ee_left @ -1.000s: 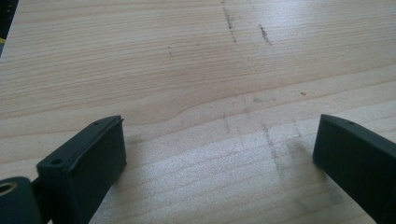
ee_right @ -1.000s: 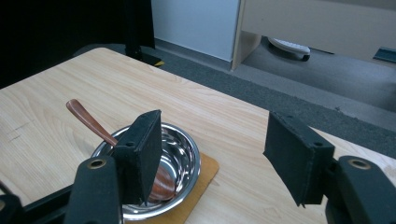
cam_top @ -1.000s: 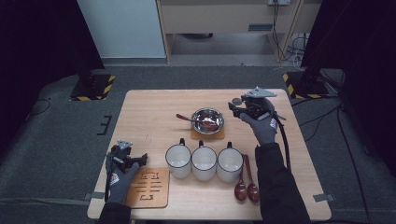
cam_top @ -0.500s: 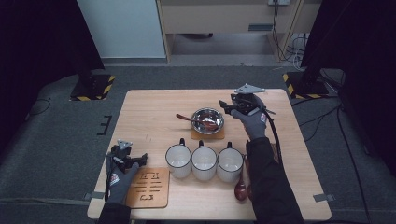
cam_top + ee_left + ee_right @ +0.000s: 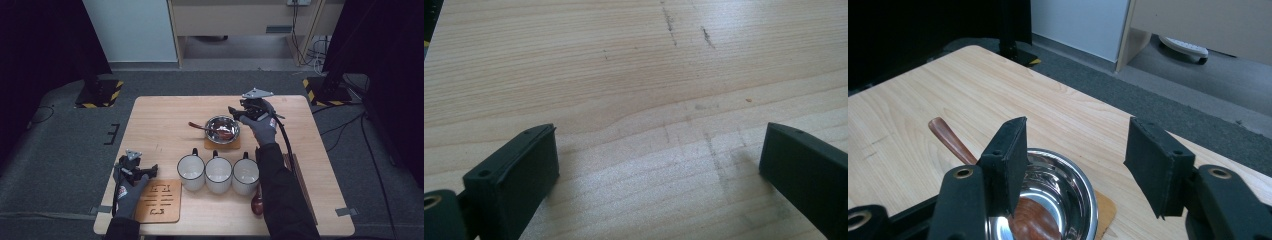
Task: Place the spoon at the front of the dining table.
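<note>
Two sets of fingers, both apart and holding nothing: my right gripper [image 5: 234,111] hung over the far rim of the steel bowl [image 5: 222,128] at mid-bench on its coaster [image 5: 222,144], having just narrowed with nothing between, while my left gripper [image 5: 145,170] idled low over bare bench [image 5: 634,75]. Wooden spoon [image 5: 207,128] lay in the bowl, handle over the left rim. Risk as I judged it: clipping that rim could skid the bowl off the coaster and flip the spoon out.

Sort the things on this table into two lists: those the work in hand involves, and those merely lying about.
In use: right gripper, shiny steel bowl, brown wooden spoon in it.
Lying about: three white mugs, slotted wooden board, left gripper, open.
</note>
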Demonstrator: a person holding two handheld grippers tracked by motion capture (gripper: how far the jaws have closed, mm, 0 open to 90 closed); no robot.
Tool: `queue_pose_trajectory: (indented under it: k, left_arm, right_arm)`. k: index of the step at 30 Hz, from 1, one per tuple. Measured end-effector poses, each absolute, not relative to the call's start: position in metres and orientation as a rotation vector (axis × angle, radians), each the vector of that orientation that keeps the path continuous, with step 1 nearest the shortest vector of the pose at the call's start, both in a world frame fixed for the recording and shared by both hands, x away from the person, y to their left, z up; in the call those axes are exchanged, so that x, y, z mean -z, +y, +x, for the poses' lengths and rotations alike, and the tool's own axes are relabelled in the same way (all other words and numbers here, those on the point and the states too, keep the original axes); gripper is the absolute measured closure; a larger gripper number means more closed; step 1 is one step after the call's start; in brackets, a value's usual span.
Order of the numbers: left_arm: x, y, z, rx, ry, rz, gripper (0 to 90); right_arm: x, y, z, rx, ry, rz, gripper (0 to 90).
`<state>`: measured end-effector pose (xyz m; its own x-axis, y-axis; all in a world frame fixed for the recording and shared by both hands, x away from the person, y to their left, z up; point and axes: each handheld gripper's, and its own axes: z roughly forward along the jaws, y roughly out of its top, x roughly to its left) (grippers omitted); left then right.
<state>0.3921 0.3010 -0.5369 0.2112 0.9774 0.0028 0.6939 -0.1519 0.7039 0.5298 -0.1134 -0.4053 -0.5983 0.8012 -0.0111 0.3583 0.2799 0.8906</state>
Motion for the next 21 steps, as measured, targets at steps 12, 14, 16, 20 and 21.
queue_pose_trajectory:
  k: [12,14,16,20,21]
  left_arm:
    - [0.537,0.301,0.392,-0.639,1.544,1.915,1.4]
    - [0.537,0.301,0.392,-0.638,1.544,1.916,1.4]
    - [0.537,0.301,0.392,-0.638,1.544,1.915,1.4]
    - [0.537,0.301,0.392,-0.638,1.544,1.915,1.4]
    - [0.537,0.301,0.392,-0.639,1.544,1.916,1.4]
  right_arm:
    - [0.408,-0.092,0.54,-1.271,2.116,1.015,41.6]
    - [0.409,-0.089,0.542,-1.287,2.112,1.022,41.7]
    - [0.411,-0.087,0.544,-1.287,2.115,1.026,41.9]
    - [0.413,-0.08,0.547,-1.264,2.137,0.997,42.2]
    - [0.412,-0.078,0.548,-1.27,2.135,0.995,42.3]
